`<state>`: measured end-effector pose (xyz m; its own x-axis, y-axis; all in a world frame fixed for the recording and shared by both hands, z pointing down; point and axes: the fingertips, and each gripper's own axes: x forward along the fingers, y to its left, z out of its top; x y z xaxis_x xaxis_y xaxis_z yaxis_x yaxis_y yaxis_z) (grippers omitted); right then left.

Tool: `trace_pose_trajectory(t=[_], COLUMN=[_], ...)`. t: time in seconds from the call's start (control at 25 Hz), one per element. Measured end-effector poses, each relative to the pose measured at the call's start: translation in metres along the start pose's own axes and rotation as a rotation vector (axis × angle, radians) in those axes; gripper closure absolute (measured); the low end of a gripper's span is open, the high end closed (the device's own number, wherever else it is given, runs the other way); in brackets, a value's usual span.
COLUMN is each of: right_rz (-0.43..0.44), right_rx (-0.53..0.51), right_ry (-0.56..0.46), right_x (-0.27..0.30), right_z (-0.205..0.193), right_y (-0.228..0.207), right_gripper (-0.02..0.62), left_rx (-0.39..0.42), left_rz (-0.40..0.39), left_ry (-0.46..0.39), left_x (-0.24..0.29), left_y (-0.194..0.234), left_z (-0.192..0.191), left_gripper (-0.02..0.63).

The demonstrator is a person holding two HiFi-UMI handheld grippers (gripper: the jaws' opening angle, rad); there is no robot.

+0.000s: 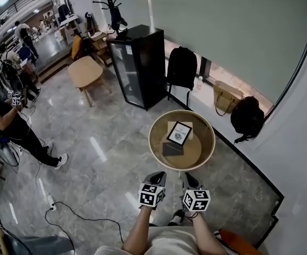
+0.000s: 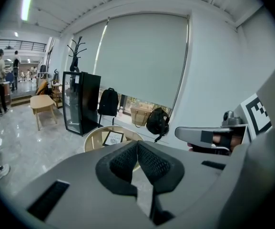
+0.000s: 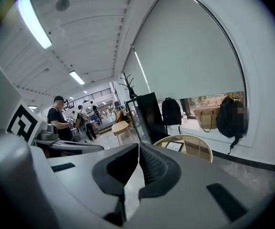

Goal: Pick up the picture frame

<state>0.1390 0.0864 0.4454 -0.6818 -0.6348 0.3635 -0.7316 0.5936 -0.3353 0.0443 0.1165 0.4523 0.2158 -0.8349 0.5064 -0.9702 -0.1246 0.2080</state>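
Note:
The picture frame [image 1: 179,133], black-edged with a white print, lies on a round wooden table [image 1: 204,152] ahead of me; a dark flat item [image 1: 173,149] lies beside it on the near side. Both grippers hover over the floor short of the table's near edge, apart from the frame. My left gripper [image 1: 158,176] is shut and empty, and so is my right gripper [image 1: 188,178]. In the left gripper view the frame [image 2: 112,138] shows just beyond the closed jaws [image 2: 137,142]. In the right gripper view the frame [image 3: 175,146] sits on the table [image 3: 199,149], right of the closed jaws [image 3: 138,145].
A black glass-door cabinet [image 1: 140,62] and a black chair [image 1: 181,68] stand behind the table. A tan handbag [image 1: 226,97] and black backpack [image 1: 247,118] rest on the window ledge. A person [image 1: 4,118] stands at left; a cable [image 1: 79,214] crosses the floor.

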Motion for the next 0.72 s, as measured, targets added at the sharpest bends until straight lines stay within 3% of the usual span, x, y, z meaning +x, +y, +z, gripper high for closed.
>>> trace_pose_trajectory(t=[0.24,0.72], right_rz=[0.005,-0.04], right_rx=[0.049,0.119], right_ry=[0.034,0.106], right_x=[0.013,0.045], right_z=[-0.009,-0.016], right_y=[-0.034,-0.08], right_gripper=[0.561,0.561], left_rx=[-0.019,-0.096], left_rz=[-0.008,0.045], left_ry=[0.027,0.047], left_x=[0.025,0.063], left_y=[-0.012,0.023], left_z=[-0.015,-0.007], left_gripper=[0.586,0.586])
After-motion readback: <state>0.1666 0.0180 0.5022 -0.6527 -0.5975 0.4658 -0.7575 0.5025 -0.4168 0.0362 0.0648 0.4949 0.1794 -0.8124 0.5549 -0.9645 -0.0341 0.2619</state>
